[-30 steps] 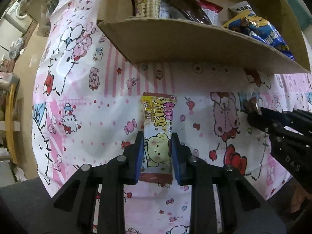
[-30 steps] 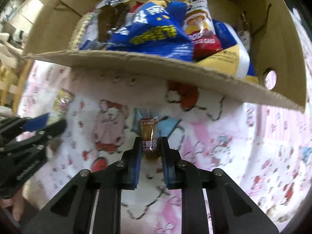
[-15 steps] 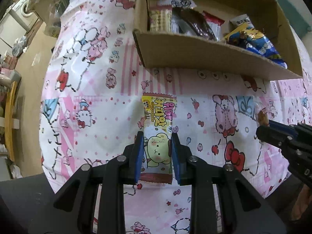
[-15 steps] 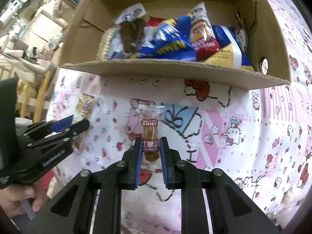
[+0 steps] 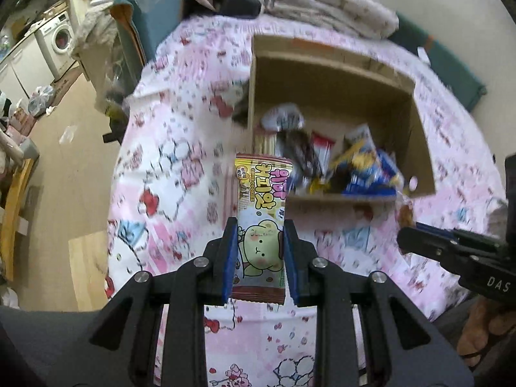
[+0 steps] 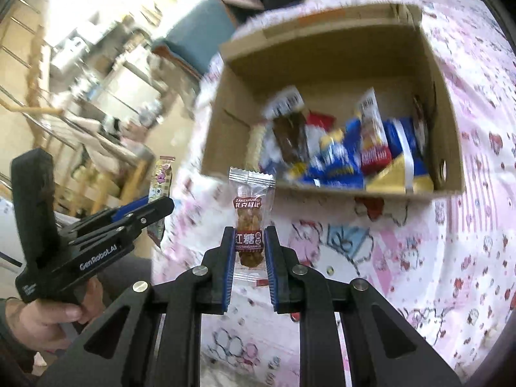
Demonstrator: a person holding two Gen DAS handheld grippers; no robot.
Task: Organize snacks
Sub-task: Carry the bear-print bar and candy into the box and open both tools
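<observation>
My left gripper (image 5: 260, 225) is shut on a yellow cookie pack (image 5: 261, 213) with a green cartoon face, held upright in the air above the pink patterned tablecloth. My right gripper (image 6: 249, 230) is shut on a small clear-wrapped brown snack (image 6: 249, 222) with a dark red label. Both hang in front of the open cardboard box (image 5: 332, 74), which holds several snack packs (image 6: 342, 151). In the right wrist view the left gripper (image 6: 161, 204) shows at the left with its pack (image 6: 161, 180); in the left wrist view the right gripper (image 5: 407, 233) shows at the right edge.
The pink cartoon-print tablecloth (image 5: 180, 167) covers the table. A teal chair back (image 5: 145, 25) and piled clothes (image 5: 325, 3) stand behind the box. Wooden floor (image 5: 64, 161) and a washing machine (image 5: 59, 38) lie to the left. A person's hand (image 6: 42, 319) grips the left handle.
Both grippers have risen with their snacks still held. The box, earlier seen from its front wall, now shows its whole open top from above, along with more of the room.
</observation>
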